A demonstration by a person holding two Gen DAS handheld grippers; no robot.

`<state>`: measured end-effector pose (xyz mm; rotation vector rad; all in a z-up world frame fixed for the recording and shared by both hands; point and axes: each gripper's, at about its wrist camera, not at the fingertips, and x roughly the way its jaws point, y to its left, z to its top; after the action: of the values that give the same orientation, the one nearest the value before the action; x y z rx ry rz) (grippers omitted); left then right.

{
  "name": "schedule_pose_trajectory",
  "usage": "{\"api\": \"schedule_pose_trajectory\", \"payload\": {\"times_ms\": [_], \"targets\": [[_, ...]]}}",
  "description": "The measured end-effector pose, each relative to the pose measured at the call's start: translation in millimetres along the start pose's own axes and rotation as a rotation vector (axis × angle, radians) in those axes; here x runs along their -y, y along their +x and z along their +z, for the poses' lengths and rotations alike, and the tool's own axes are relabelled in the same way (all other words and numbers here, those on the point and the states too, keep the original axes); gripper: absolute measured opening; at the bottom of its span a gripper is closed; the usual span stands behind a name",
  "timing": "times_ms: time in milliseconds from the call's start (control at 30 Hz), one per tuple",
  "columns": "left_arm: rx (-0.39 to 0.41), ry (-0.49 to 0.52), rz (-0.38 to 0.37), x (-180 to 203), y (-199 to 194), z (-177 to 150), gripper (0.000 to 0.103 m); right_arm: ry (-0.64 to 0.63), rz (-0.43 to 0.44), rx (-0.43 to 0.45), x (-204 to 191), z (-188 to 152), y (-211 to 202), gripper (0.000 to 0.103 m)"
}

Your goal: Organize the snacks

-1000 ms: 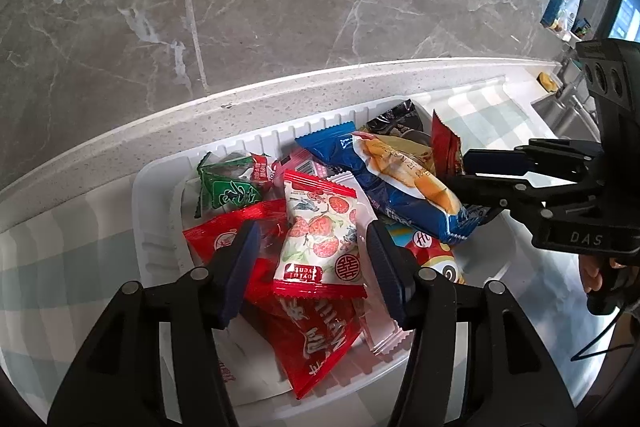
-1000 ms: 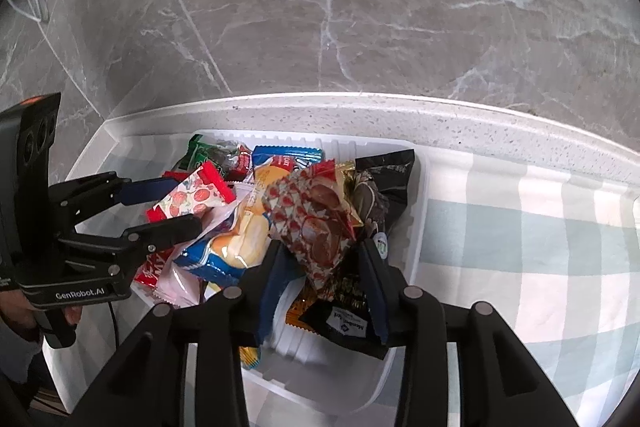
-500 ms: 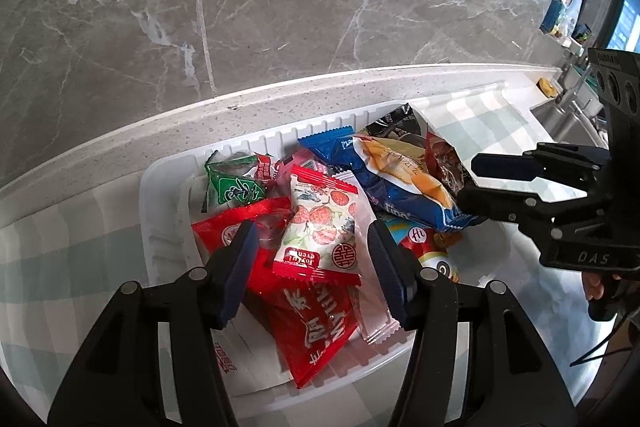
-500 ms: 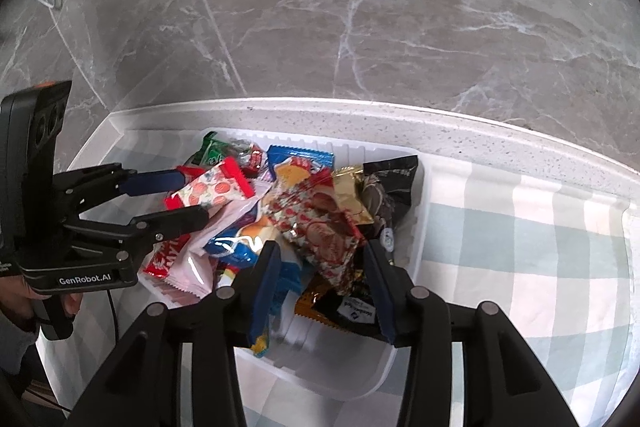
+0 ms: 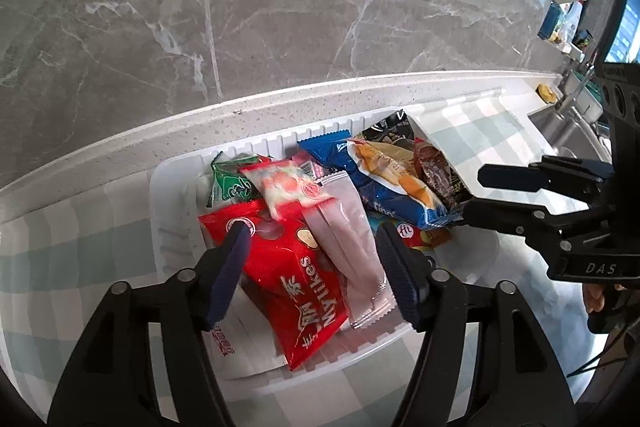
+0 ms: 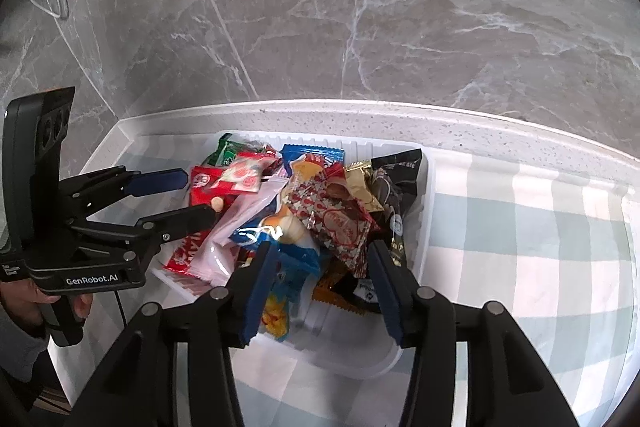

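We find the snack packets heaped in a white tray (image 5: 176, 227) on a checked cloth (image 6: 520, 247), against the marble wall. The left gripper (image 5: 312, 255) hangs over the tray's near left part, its jaws apart and empty, straddling a red packet (image 5: 288, 275) and a pale pink packet (image 5: 348, 227). The right gripper (image 6: 320, 263) hangs over the tray's near right part, jaws apart and empty, with a red-and-white patterned packet (image 6: 336, 219) lying between its fingers. A blue packet (image 5: 384, 187) lies mid-heap.
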<state>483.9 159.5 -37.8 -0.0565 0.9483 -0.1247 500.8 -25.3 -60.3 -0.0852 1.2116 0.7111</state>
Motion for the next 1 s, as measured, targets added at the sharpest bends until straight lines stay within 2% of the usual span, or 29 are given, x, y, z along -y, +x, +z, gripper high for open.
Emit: {"api": "schedule_pose_trajectory", "payload": {"times_ms": [67,367,767,1000], "targets": [[0.006,-0.004,0.003,1,-6,-1,0.073,0.007,0.001,0.006,-1,-3,-4,0.051],[0.021,0.004,0.014,10,-29,-7,0.087,0.037,0.007,0.030,-2,-19,-27,0.052],[-0.040,-0.004,0.014,27,-35,-29,0.089,0.087,0.002,0.062,-5,-47,-60,0.055],[-0.015,0.023,0.005,53,-62,-40,0.089,0.110,-0.002,0.099,-10,-68,-90,0.056]]}}
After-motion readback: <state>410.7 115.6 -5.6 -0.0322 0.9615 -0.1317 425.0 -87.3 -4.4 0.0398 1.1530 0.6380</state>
